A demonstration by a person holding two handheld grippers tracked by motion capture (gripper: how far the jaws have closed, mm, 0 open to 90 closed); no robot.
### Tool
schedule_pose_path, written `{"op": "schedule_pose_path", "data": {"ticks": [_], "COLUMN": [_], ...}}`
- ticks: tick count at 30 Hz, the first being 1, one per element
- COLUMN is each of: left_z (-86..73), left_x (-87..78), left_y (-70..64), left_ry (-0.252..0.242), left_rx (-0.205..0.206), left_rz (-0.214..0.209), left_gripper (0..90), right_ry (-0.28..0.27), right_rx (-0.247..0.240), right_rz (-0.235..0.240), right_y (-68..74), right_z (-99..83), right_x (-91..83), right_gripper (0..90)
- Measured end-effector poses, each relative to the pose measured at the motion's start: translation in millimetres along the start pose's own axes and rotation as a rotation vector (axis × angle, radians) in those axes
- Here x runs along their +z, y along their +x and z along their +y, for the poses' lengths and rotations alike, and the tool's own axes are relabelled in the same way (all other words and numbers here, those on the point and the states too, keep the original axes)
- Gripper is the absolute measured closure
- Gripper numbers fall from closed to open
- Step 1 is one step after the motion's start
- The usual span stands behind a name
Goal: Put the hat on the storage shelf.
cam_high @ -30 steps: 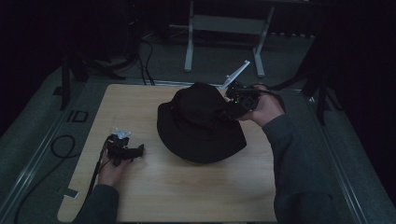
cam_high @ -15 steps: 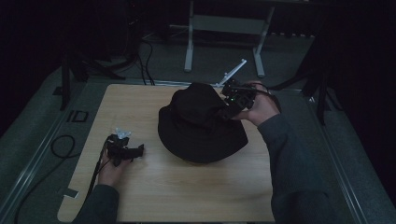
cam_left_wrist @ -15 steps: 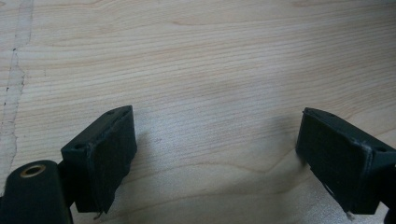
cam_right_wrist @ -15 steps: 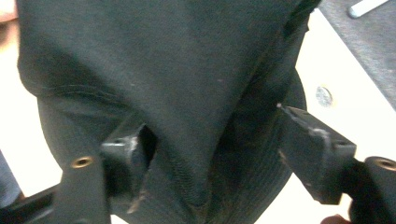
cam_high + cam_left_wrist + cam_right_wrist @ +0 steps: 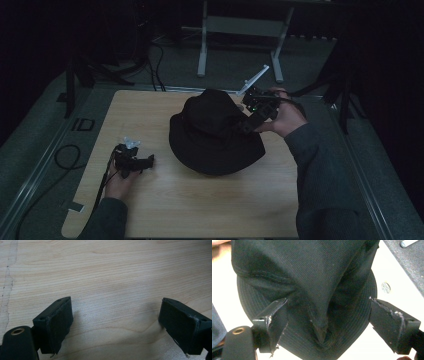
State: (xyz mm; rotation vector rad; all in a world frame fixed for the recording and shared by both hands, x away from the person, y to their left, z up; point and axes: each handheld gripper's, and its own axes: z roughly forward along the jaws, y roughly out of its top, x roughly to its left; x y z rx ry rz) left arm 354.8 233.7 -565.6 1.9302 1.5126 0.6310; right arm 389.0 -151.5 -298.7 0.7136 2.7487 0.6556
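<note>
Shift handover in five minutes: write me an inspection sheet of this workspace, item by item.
Surface: light wooden table, bare grain under the left gripper; a faint mark shows at the left of the left gripper view.
Job's things: black bucket hat, crown up, brim flat on the table, crown creased into a fold.
Clutter: small round mark on the table beside the brim; cannot tell what it is.
Grippers: left gripper open, low over bare wood, apart from the hat; right gripper open, jaws straddling the crown fold.
Cables: black cable looped on the floor left of the table.
Surroundings: dark room, grey carpet, metal stand frame behind the table.
</note>
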Motion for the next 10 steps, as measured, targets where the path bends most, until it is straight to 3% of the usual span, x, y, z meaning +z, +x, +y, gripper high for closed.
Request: {"op": "schedule_pose_path", "data": {"ticks": [10], "left_z": [0.0], "left_x": [0.0], "left_y": [0.0], "left_ry": [0.0], "left_rx": [0.0], "left_rz": [0.0], "left_gripper": [12.4], "right_ry": [-0.02], "right_rx": [0.028], "right_rz": [0.003], "right_y": [-6.1], "right_z": [-9.8], "right_x": [-4.8], "right_gripper": [15.9]}}
